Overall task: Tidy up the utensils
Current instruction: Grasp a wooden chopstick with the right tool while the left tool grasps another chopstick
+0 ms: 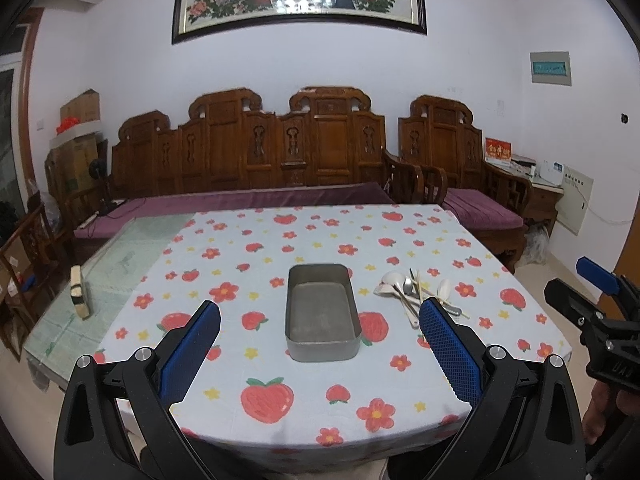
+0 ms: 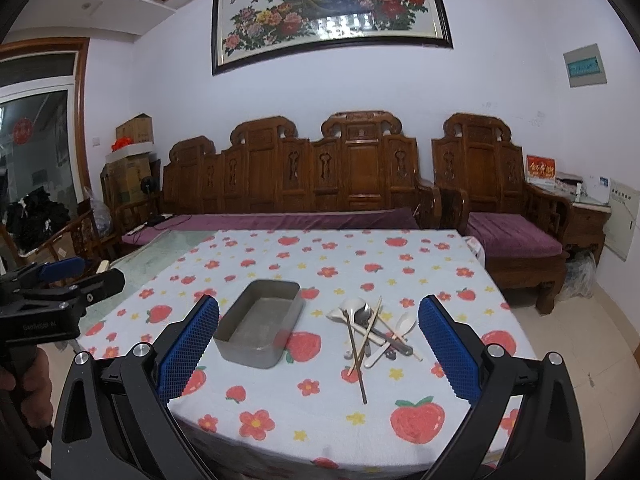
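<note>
A grey metal tray (image 1: 322, 345) (image 2: 236, 344) lies empty in the middle of the table. To its right sits a loose pile of utensils (image 1: 416, 292) (image 2: 374, 330): white spoons, a metal spoon and crossed chopsticks. My left gripper (image 1: 320, 316) is open above the near edge, facing the tray, nothing between its fingers. My right gripper (image 2: 319, 308) is also open and empty, held short of the pile. Each gripper shows at the edge of the other's view, the right gripper (image 1: 600, 300) at far right and the left gripper (image 2: 60, 280) at far left.
The table (image 1: 280, 264) wears a strawberry and flower cloth; its left strip is bare green glass with a small brush-like block (image 1: 80, 294) on it. A carved wooden sofa (image 1: 248, 152) and armchair (image 1: 460, 160) stand behind. A hand (image 2: 20, 376) grips the left tool.
</note>
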`<state>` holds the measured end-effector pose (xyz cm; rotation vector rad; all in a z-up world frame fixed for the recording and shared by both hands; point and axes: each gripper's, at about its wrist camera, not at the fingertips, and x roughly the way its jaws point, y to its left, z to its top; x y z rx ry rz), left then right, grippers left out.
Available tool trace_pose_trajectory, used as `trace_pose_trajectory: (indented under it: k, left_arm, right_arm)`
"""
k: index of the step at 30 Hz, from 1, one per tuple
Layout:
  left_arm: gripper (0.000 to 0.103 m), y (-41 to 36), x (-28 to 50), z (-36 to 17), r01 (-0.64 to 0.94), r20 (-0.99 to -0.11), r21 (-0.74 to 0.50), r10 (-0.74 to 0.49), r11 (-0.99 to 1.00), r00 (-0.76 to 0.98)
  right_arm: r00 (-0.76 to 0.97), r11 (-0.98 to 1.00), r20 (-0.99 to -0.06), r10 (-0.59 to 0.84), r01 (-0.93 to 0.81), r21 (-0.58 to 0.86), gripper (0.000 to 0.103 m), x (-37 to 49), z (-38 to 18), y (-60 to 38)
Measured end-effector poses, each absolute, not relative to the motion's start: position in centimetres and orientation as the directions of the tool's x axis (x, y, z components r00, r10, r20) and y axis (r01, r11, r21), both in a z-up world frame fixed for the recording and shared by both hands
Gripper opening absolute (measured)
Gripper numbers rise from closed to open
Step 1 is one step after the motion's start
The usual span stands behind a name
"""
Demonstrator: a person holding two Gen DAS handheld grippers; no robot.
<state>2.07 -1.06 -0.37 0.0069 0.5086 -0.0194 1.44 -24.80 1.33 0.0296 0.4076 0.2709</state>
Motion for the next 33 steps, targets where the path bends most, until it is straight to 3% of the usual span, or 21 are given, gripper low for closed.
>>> trace_pose_trajectory:
  k: [4, 7, 14, 17, 25, 33]
  left_arm:
    - [0.097, -1.2, 3.2, -2.0, 0.04, -0.517, -0.011, -0.039, 0.999, 0.855]
    - [0.097, -1.5, 3.9, -3.1, 0.057, -0.535, -0.016, -0.057, 0.998, 0.843]
    - [0.097, -3.1, 5.4, -4.5, 0.115, -0.556, -0.019, -0.106, 0.993, 0.824]
    - [0.097, -3.9, 6.5, -5.0, 0.14, -0.564, -0.008, -0.12, 0.99, 0.817]
    - [0.097, -5.6, 10.4, -7.2, 0.188, -0.609, -0.023, -0.163, 0.982, 0.776]
    - [0.097, -6.7, 12.9, -8.5, 0.236, -0.639, -0.019, -0.193, 0.972, 0.744]
  right_arm:
    - [0.871, 0.965, -0.416, 0.261, -0.252, 0.077, 0.1, 2.6, -0.6, -24.9]
    - [0.856, 0.963, -0.442, 0.267, -0.258, 0.081, 0.093, 3.8, -2.6, -25.2]
    - [0.798, 0.963, -0.545, 0.258, -0.257, 0.079, 0.056, 7.7, -6.4, -26.1]
    - [0.773, 0.962, -0.579, 0.26, -0.259, 0.086, 0.045, 9.5, -7.6, -26.6]
    - [0.693, 0.947, -0.662, 0.285, -0.309, 0.084, 0.031, 14.7, -10.4, -27.0]
    - [0.554, 0.928, -0.773, 0.307, -0.354, 0.115, 0.015, 18.9, -17.2, -25.7]
